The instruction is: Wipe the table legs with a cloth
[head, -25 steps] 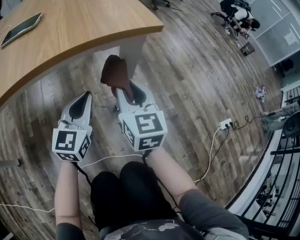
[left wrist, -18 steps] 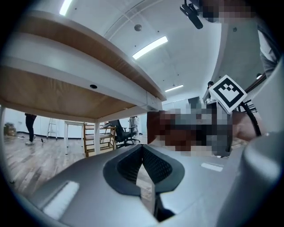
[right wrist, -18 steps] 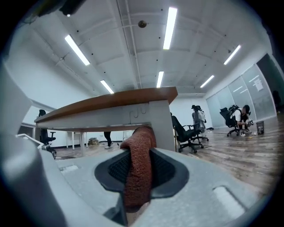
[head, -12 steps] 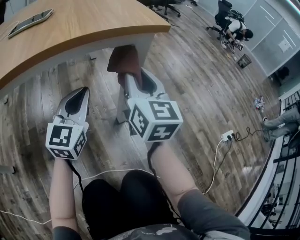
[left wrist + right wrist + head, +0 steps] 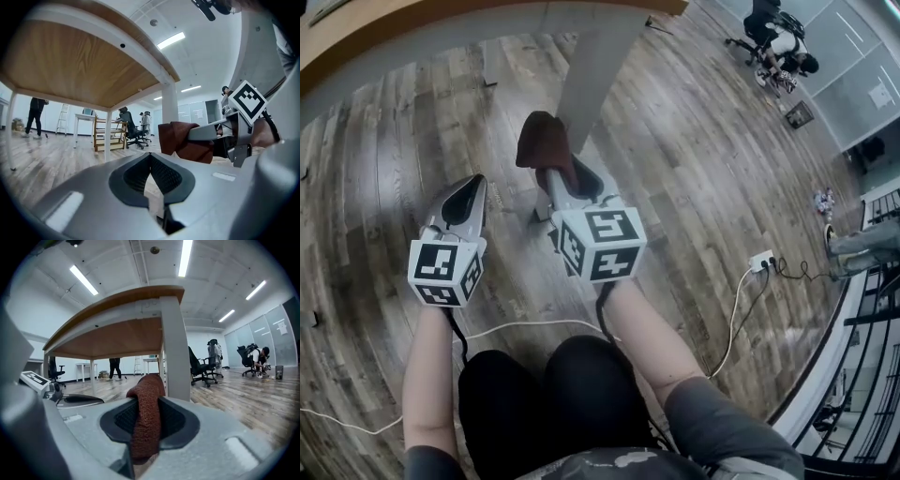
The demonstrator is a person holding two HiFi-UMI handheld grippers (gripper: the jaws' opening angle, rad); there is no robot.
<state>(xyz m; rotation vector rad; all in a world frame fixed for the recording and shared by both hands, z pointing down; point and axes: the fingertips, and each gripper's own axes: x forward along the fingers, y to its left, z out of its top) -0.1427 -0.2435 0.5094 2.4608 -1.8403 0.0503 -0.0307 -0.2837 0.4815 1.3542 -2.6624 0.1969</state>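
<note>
The right tongs point(image 5: 148, 423) pinch the brown cloth point(image 5: 149, 390), which sits just beside the white worktop leg point(image 5: 176, 352). The left tongs point(image 5: 151, 157) are closed, empty. Rubbing against the leg could drag the cloth from that narrow pinch.

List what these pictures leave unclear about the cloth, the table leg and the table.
Whether the cloth touches the table leg: head view, cloth overlaps it.
Leg's lower end: head view, behind cloth and right gripper.
Tabletop: head view, cut off by the top edge.
Far people: right gripper view, too small.
</note>
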